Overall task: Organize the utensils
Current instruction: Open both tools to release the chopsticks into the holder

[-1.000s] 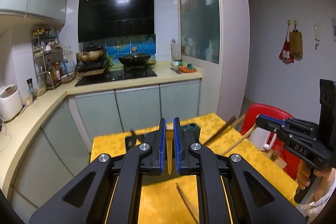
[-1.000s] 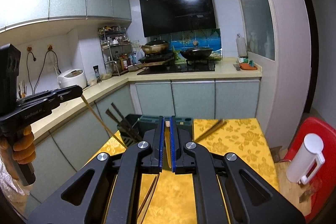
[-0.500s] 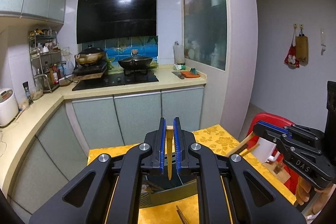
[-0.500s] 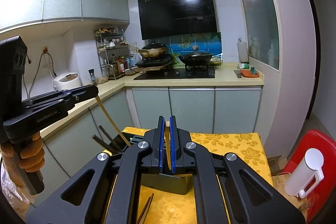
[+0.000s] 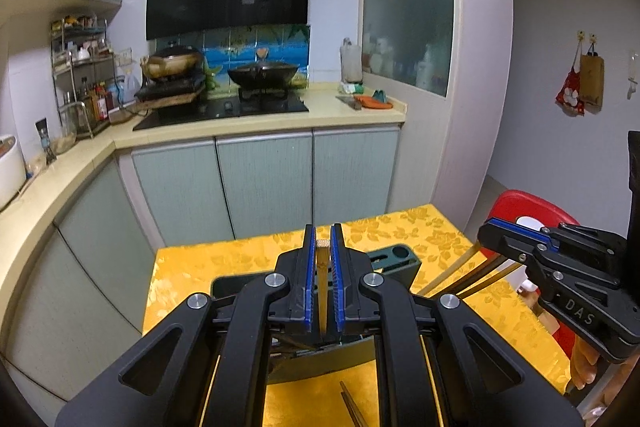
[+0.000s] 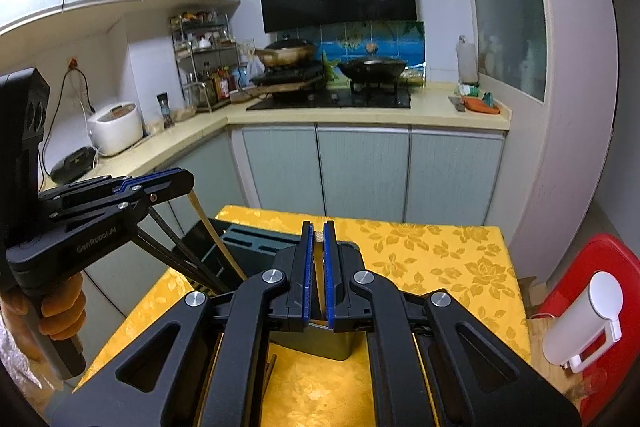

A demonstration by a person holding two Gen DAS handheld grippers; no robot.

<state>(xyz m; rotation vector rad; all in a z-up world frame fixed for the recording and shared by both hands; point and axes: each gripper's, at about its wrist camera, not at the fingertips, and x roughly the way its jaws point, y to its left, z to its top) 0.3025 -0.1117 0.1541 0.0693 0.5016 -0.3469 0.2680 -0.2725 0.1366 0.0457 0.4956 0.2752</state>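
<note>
Left gripper [image 5: 322, 247] pinches a light wooden chopstick [image 5: 321, 291], blue pads tight on it, stick running up between the fingers with its square end at the tips. Right gripper [image 6: 318, 231] same: clamped on its own chopstick [image 6: 319, 236], end flush with the tips. Both hover over the near half of the table [image 6: 440, 255] with the yellow floral cloth. Loose dark chopsticks [image 5: 352, 403] lie on the cloth at the near edge, partly hidden under the left gripper. Below the fingers sits the dark green utensil holder [image 5: 394, 263], slotted top, toward the table's left side; dark chopsticks [image 6: 176, 251] stick out of it, tilted. Past the far edge: cabinets, then the stove with a wok [image 6: 372, 67].
</note>
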